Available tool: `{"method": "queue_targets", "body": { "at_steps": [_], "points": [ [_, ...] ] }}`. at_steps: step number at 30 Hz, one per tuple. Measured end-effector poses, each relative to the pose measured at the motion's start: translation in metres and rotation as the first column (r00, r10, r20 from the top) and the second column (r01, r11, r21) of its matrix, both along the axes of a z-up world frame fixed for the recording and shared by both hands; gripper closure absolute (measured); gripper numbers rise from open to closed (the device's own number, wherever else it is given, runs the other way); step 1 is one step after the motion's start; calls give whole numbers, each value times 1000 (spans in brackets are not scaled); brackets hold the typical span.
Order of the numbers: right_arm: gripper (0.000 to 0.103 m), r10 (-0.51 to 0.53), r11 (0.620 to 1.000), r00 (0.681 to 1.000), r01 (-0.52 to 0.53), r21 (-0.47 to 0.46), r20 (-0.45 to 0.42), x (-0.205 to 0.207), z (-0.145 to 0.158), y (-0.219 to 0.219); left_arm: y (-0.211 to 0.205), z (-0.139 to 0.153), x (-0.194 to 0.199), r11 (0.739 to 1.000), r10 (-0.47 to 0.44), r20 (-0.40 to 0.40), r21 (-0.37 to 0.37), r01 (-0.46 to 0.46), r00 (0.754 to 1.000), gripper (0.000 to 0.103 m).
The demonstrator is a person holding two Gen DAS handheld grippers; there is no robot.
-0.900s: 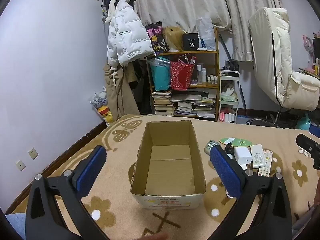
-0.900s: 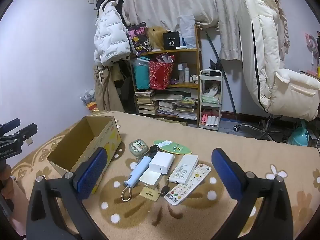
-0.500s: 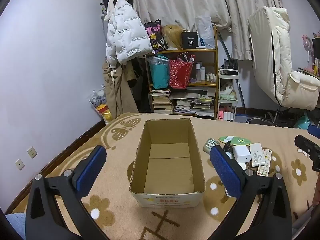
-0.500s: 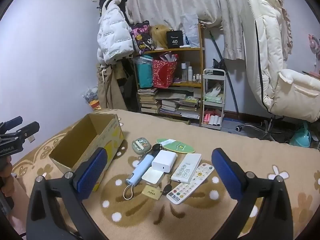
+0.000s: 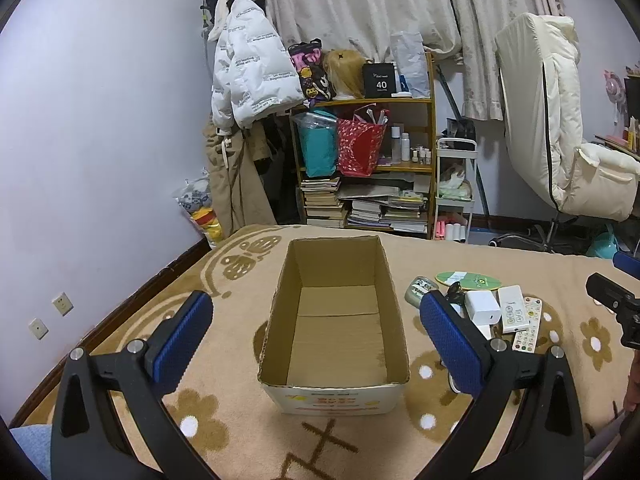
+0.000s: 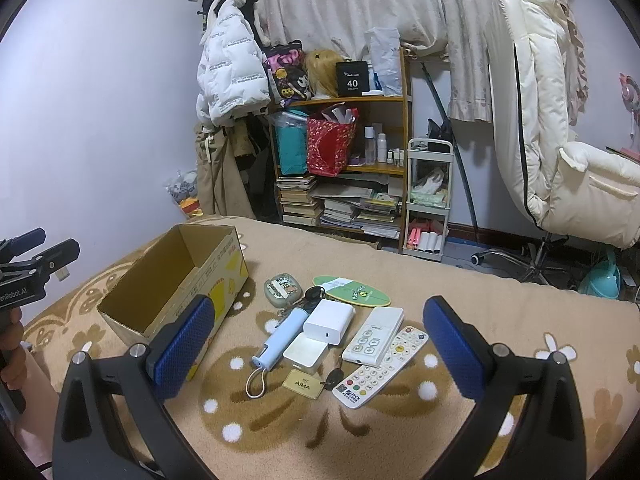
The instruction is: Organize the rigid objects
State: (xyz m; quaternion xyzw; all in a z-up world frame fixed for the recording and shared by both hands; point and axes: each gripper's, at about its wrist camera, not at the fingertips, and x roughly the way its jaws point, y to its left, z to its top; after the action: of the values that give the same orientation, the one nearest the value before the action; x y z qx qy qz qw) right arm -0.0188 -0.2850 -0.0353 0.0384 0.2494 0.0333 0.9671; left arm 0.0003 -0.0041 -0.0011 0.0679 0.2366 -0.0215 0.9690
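- Left gripper (image 5: 316, 332): I see both blue pads spread wide, nothing between them; it hangs above the blanket, tipped down toward the cardboard box (image 5: 334, 394).
- Right gripper (image 6: 320, 340): jaws equally wide apart, gripping nothing, angled down over the cluster of small items.
- Box: open-topped, flaps folded flat on the floor inside; I see no objects in it. It sits on the tan flower-patterned blanket (image 6: 500, 304), just left of the items.
- Items lie on the blanket right of the box, all outside it: round grey-green case (image 6: 282, 288), green oval card (image 6: 352, 291), black key fob (image 6: 315, 293), light-blue tube with wrist loop (image 6: 280, 336), white charger block (image 6: 329, 322) resting partly on a flat white square box (image 6: 304, 354), white remote (image 6: 374, 340), longer remote with coloured buttons (image 6: 380, 368), gold tag reading AIMA (image 6: 302, 384).
- The two remotes lie side by side, touching or nearly so.
- Beyond the bed: wooden shelf (image 6: 380, 100) holding a teal bag, a red bag, bottles, stacked books.
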Motion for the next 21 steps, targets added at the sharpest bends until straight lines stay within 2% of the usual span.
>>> {"method": "queue_targets", "body": {
  "at_steps": [21],
  "points": [
    [0,12,1000,1000,-12,0,9,-2,3,1,1,-2,0,1000,-2,-1,-3,2,1000,1]
  ]
}}
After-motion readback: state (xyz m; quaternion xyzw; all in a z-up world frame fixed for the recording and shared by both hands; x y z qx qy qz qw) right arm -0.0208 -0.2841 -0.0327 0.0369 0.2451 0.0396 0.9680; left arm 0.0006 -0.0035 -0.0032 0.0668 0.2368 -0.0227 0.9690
